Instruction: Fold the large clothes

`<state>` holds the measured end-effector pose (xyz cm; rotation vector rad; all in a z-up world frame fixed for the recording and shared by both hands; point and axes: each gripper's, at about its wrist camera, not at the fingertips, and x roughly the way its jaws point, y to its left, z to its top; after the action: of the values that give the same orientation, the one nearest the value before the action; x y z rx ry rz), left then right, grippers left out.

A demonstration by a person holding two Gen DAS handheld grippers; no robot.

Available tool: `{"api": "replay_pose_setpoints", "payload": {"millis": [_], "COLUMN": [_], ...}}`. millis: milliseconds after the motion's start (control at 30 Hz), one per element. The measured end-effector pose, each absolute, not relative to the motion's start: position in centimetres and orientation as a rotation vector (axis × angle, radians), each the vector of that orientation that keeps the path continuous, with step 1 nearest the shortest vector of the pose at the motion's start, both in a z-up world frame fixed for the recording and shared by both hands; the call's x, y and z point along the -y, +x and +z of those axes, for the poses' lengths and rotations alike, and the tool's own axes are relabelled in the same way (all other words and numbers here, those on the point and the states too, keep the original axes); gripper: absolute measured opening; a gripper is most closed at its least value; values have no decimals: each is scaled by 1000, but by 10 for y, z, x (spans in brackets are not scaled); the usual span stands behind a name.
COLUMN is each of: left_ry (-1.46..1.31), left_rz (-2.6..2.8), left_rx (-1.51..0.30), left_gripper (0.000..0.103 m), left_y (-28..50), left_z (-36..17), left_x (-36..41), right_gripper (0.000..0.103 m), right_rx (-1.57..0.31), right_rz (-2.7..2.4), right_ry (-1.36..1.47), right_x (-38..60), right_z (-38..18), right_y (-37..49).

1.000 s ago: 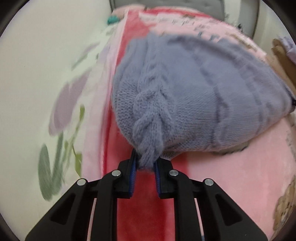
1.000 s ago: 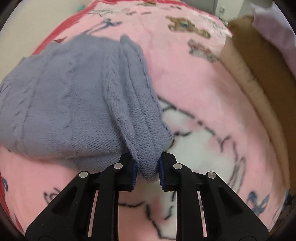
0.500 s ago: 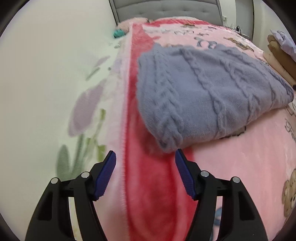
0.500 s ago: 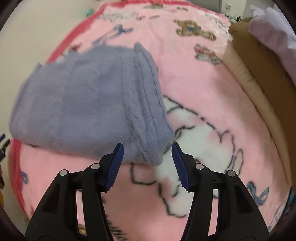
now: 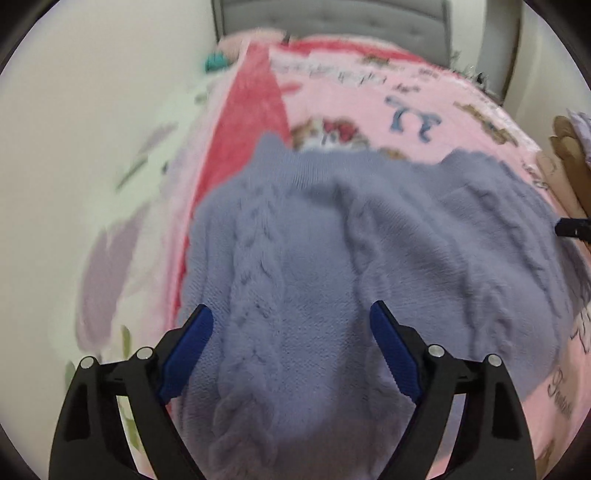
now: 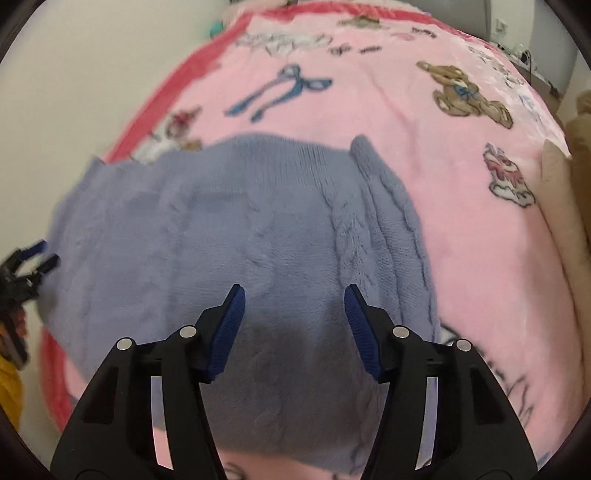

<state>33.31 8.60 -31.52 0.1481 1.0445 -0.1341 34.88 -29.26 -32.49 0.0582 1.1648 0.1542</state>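
Observation:
A lavender cable-knit sweater (image 5: 351,258) lies folded on a pink blanket (image 5: 424,110); it also shows in the right wrist view (image 6: 221,240). My left gripper (image 5: 290,317) is open and empty, its jaws wide apart just above the sweater's left part. My right gripper (image 6: 293,295) is open and empty above the sweater's near right part. The left gripper shows at the left edge of the right wrist view (image 6: 31,260), beside the sweater's left edge. Whether either gripper touches the knit, I cannot tell.
The pink blanket (image 6: 461,184) has bear and bow prints and a red border (image 5: 243,122). A floral sheet (image 5: 110,258) lies left of it. A grey headboard (image 5: 332,16) stands at the far end. Tan bedding (image 6: 569,221) is piled along the right side.
Both grippers let go of the sweater's corners and opened, then moved forward over it. The sweater now lies flat under both.

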Motion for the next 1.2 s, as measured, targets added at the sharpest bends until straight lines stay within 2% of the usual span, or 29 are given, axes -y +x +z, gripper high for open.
{"api": "replay_pose_setpoints", "payload": {"millis": [67,133,267,433,467,500,533,700,867,1067,1200], "left_ry": [147,117,96,91,62,37,8,-111,-132,-191,-137], "left_rz": [-105,-100,-121,-177,-216,-244,-269,-360,-356,-360,-414], "left_rx": [-1060,-1073,-1087,-1003,-978,-964,-955,-1060,-1138,-1213,-1241], "left_gripper": [86,86,86,86,90,92,93,93,93,93,93], "left_y": [333,330,320,313,310,309,310,339,366,377,380], "left_z": [-329,-339,-357,-342,-335,-331,-327,-332,-345,-353,-363], "left_x": [-95,-107,-123,-122,-125,-128,-133,-152,-164,-185,-165], "right_gripper": [55,59,59,65,67,78,94,95,95,95,95], "right_rx": [-1229,-1258,-1279,-1226,-1210,-1185,-1148,-1083,-1288,-1321,-1389], "right_rz": [110,103,111,142,148,156,166,186,123,209,204], "right_ry": [10,59,151,107,103,99,104,167,243,371,293], "right_x": [293,301,320,311,311,311,314,342,378,389,380], "right_z": [-342,-354,-370,-363,-358,-350,-339,-316,-353,-375,-395], "right_y": [353,352,347,340,338,335,329,320,349,354,360]}}
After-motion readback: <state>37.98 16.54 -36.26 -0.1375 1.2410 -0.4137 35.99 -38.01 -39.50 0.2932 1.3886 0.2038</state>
